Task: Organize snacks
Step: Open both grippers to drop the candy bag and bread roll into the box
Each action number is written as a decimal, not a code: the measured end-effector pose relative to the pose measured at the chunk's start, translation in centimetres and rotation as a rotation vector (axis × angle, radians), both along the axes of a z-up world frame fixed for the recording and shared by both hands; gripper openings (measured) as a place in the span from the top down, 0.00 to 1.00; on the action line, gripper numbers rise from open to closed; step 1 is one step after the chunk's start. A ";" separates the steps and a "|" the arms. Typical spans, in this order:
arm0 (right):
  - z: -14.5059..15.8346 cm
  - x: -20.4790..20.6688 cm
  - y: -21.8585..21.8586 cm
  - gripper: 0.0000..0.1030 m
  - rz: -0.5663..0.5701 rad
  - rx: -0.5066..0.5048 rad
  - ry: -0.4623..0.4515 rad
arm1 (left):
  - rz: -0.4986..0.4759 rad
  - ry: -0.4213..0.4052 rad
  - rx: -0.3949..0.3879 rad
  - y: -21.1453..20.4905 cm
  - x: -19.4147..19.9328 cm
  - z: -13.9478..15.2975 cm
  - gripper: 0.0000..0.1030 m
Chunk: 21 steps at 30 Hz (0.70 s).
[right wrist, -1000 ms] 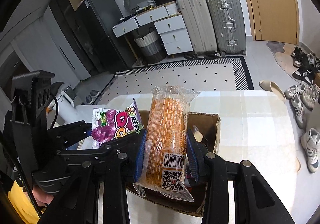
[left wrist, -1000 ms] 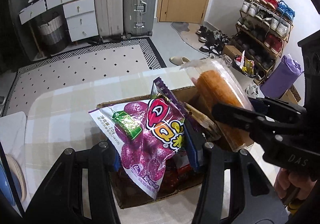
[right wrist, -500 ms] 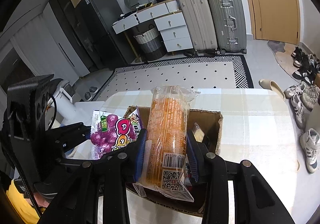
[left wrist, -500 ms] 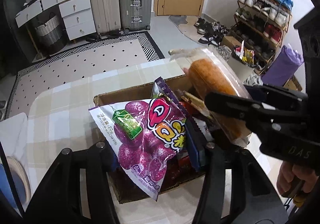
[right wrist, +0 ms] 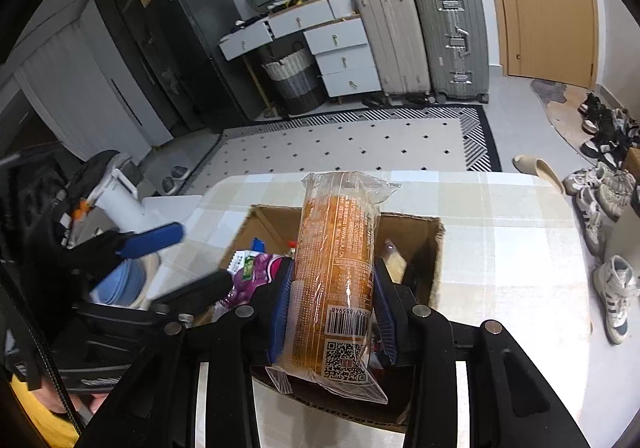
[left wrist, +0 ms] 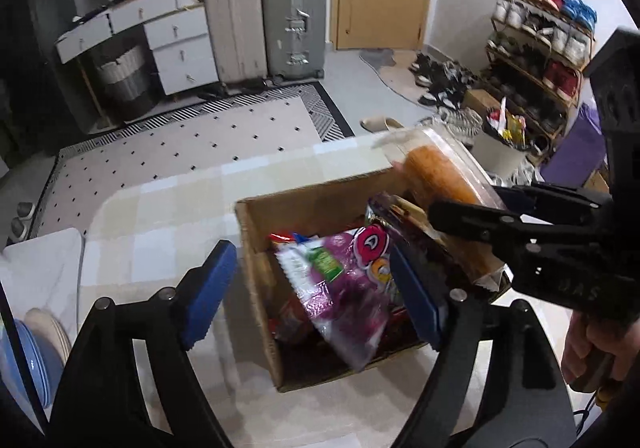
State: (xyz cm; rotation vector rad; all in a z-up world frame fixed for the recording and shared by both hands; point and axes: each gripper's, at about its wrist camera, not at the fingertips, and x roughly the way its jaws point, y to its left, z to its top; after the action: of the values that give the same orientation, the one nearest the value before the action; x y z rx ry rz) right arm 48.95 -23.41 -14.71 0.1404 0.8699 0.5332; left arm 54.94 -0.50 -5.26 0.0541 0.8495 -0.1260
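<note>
Snacks are sitting in a cardboard box point(left wrist: 256, 248) on the checked surface point(left wrist: 160, 215), among them a purple bag point(left wrist: 344, 288) lying loose on top of the other packets, tilted and slightly blurred. Left hand-held gripper point(left wrist: 316, 296) is hanging over the box with its blue-padded fingers point(left wrist: 208, 284) spread wide, one outside the box's left wall and the other over its middle, gripping nothing; the purple bag is lying between them but apart from both pads. Right hand-held gripper point(right wrist: 332, 312) is clamping an orange packet point(right wrist: 336, 260) wrapped in clear film, its pads pressing on both sides near the barcode end. That packet is pointing away from the camera, raised above the box's right part, with its far end reaching over the back wall. In the left wrist view it is showing at the box's far right corner point(left wrist: 440, 179).
</note>
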 end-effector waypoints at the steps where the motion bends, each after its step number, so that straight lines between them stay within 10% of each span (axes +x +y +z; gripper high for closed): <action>1: -0.2 0.1 0.0 0.63 -0.002 -0.004 0.010 | 0.007 -0.004 -0.004 0.4 -0.4 0.2 0.24; 12: -0.4 -0.1 1.2 0.63 0.016 -0.053 0.012 | 0.016 -0.020 -0.022 2.1 -3.1 1.1 0.24; 21: -0.7 0.0 0.8 0.45 -0.008 -0.025 0.008 | 0.020 -0.018 -0.018 2.1 -4.9 1.7 0.24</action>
State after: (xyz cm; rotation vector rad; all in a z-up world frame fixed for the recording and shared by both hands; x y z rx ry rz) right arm 48.92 -22.57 -15.39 0.1233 0.8830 0.5142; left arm 50.07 1.60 -3.53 0.0301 0.8303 -0.1140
